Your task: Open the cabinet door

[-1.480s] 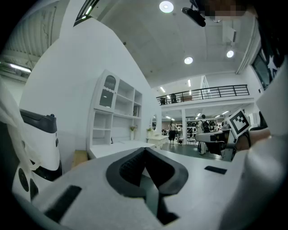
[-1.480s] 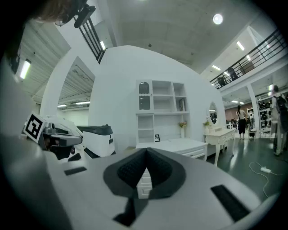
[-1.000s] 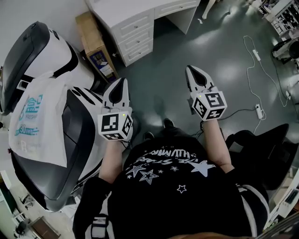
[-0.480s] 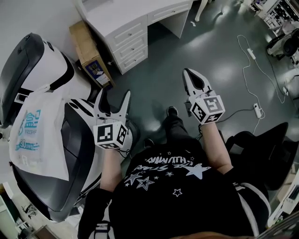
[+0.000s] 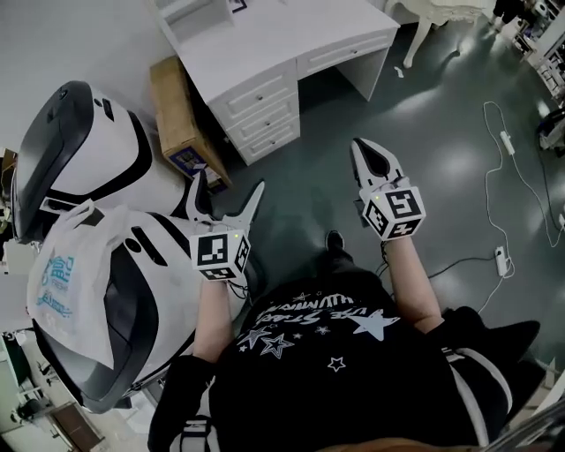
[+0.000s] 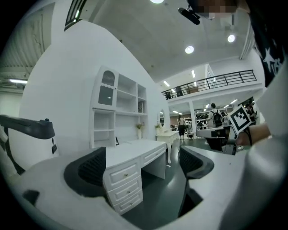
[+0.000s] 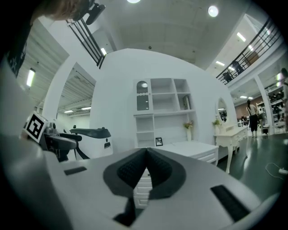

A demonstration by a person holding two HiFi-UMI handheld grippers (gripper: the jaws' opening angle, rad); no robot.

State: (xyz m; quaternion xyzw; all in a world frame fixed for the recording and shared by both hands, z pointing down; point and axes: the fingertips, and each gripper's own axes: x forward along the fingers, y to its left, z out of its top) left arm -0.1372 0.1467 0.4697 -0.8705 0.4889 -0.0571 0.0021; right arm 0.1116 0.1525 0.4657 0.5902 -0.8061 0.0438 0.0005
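A white desk (image 5: 265,53) with three drawers (image 5: 260,110) stands ahead on the grey floor. Its hutch has an arched glass cabinet door (image 6: 107,92) at the upper left, which looks closed (image 7: 142,102). My left gripper (image 5: 228,190) is held in the air some way short of the desk; its jaws are opening, spread wide (image 6: 144,164), with nothing between them. My right gripper (image 5: 364,152) is held level beside it and is shut, pads together (image 7: 146,155), holding nothing. Both point towards the desk.
Large white-and-black machine housings (image 5: 79,150) crowd the left, one draped with a white printed bag (image 5: 66,282). A cardboard box (image 5: 181,115) leans beside the drawers. A white dressing table (image 5: 441,9) stands further right. Cables and a power strip (image 5: 500,256) lie on the floor at right.
The left jaws have gone from shut to wide open. Both grippers and the person have moved forward, so the desk now lies closer.
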